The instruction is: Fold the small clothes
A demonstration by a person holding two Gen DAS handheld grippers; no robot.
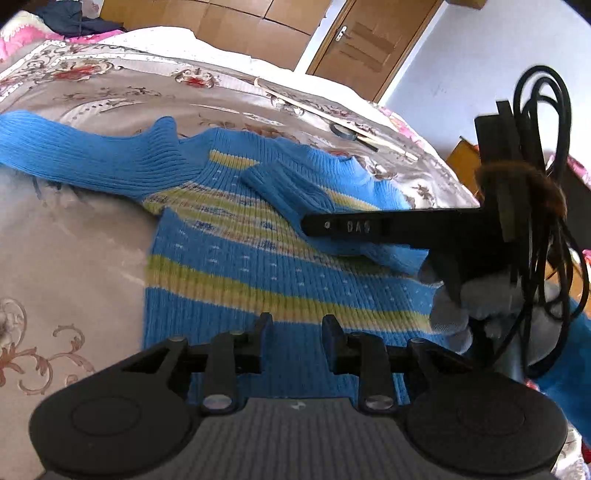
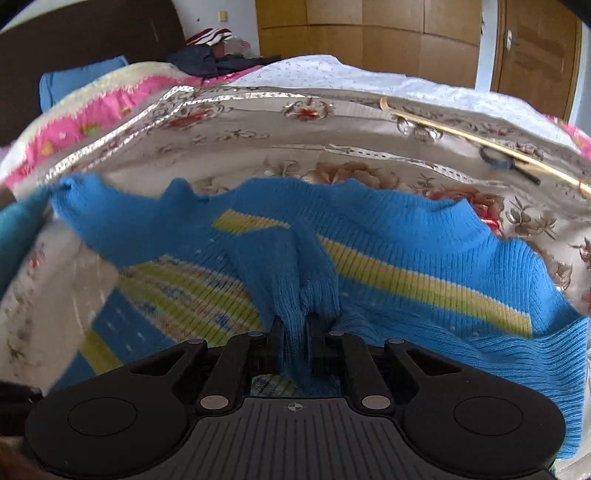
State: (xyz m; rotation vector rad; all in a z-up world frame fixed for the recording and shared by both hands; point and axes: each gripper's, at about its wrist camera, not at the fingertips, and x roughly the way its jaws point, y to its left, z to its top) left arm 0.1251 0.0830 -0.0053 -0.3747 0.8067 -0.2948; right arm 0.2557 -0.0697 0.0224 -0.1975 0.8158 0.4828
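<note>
The sleeve (image 2: 295, 280), pinched by the right tongs (image 2: 294, 332), is best laid flat across the sweater (image 1: 258, 266); the left tongs (image 1: 297, 328) are parted, empty.

**A bedroom in a home**

We see a bed (image 2: 332, 122) taking up most of both views, spread with a shiny floral bedspread (image 1: 122, 88) over a pink quilt (image 2: 92, 114) and a white sheet (image 2: 332, 72). At its far end we make out a dark headboard (image 2: 74, 48), a blue pillow (image 2: 74, 79) and a heap of dark clothes (image 2: 218, 61). Behind the bed runs a wooden wardrobe (image 2: 369, 33) with panelled doors, and next to it a wooden room door (image 1: 365, 40) with a metal handle, set in a pale wall (image 1: 476, 48). A blue striped knitted sweater (image 1: 258, 236) lies spread on the bedspread.
</note>
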